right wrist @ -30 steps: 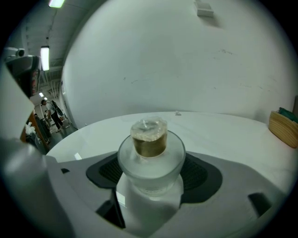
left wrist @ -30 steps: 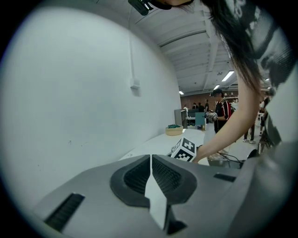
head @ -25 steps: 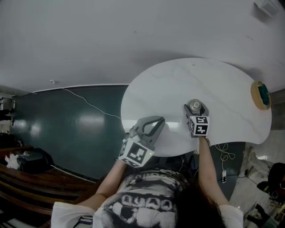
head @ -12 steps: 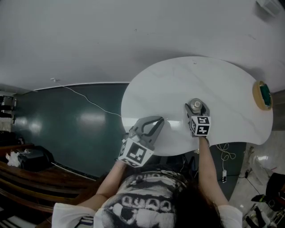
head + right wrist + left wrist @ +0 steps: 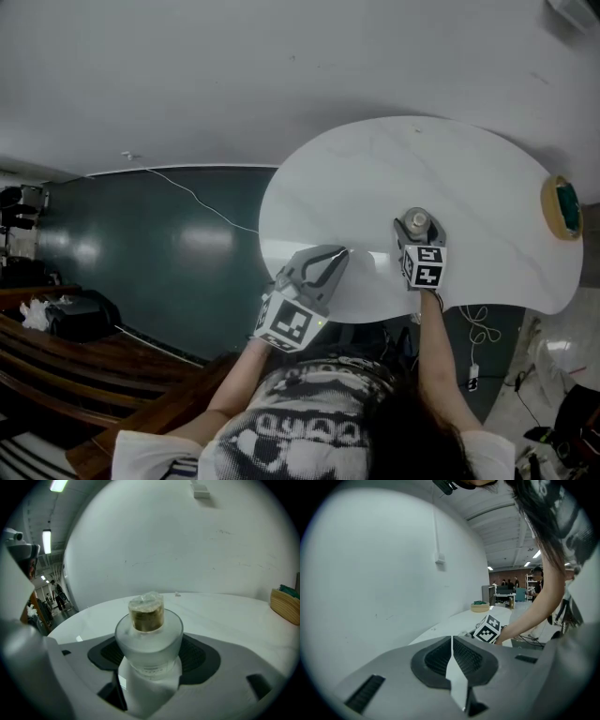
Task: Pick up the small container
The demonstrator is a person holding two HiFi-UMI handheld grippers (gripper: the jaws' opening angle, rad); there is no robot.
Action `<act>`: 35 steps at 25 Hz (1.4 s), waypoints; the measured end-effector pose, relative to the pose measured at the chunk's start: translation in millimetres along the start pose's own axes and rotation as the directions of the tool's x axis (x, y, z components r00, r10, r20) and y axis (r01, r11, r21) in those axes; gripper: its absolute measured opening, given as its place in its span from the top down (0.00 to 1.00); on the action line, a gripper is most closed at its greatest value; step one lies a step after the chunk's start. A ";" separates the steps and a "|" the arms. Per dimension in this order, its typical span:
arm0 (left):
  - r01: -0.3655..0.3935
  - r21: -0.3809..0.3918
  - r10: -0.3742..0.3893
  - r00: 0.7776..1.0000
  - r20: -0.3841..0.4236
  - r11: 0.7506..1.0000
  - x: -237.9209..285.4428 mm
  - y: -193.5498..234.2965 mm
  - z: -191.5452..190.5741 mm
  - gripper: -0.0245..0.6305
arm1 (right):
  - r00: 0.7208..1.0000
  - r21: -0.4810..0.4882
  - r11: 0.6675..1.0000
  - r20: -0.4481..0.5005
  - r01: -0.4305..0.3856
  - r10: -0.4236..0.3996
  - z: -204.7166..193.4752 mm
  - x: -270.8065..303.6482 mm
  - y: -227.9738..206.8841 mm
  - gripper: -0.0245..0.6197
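The right gripper (image 5: 413,230) is closed on the small container (image 5: 149,630), which is held upright over the table (image 5: 487,178). The left gripper (image 5: 337,255) is pressed shut, farther away.

The head view has swung a little. The tabletop (image 5: 487,178) and the bowl (image 5: 562,208) at its edge now sit slightly further right, the bowl lower. The right gripper (image 5: 417,231) and the small container (image 5: 417,221) in its fingers have drifted right with them. More of the wooden boards (image 5: 150,412) shows at lower left.
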State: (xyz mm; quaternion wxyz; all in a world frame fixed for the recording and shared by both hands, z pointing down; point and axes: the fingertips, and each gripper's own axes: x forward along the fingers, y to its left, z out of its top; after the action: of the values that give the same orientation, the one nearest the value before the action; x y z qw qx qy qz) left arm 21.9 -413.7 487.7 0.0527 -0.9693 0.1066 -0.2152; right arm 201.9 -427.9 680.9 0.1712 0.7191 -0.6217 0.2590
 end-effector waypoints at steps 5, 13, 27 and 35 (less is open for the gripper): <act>-0.015 -0.005 0.015 1.000 -0.026 1.000 -1.6 -7.7 -4.3 0.95 | 0.999 -0.012 0.999 0.003 -0.038 0.038 -4.0 -13.8 1.8 0.44; -0.023 -0.002 0.023 0.999 -0.026 1.000 -0.8 -17.7 -4.8 0.94 | 0.996 -0.037 0.997 0.060 -0.065 0.067 19.8 -48.7 5.1 0.44; -0.004 0.015 0.004 1.000 -0.002 1.000 2.1 -52.0 7.2 0.94 | 0.985 -0.049 0.994 0.142 -0.096 0.102 49.5 -135.2 10.8 0.44; -0.016 0.013 0.016 1.000 0.004 1.000 0.3 -72.4 12.4 0.95 | 0.978 -0.032 0.993 0.172 -0.113 0.117 48.5 -182.2 13.3 0.44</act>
State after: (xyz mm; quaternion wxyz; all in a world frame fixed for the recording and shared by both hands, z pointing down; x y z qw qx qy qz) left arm 40.8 -342.8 487.3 0.0609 -0.9685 0.1127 -0.2134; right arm 179.6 -310.9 534.1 0.1090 0.6999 -0.6776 0.1977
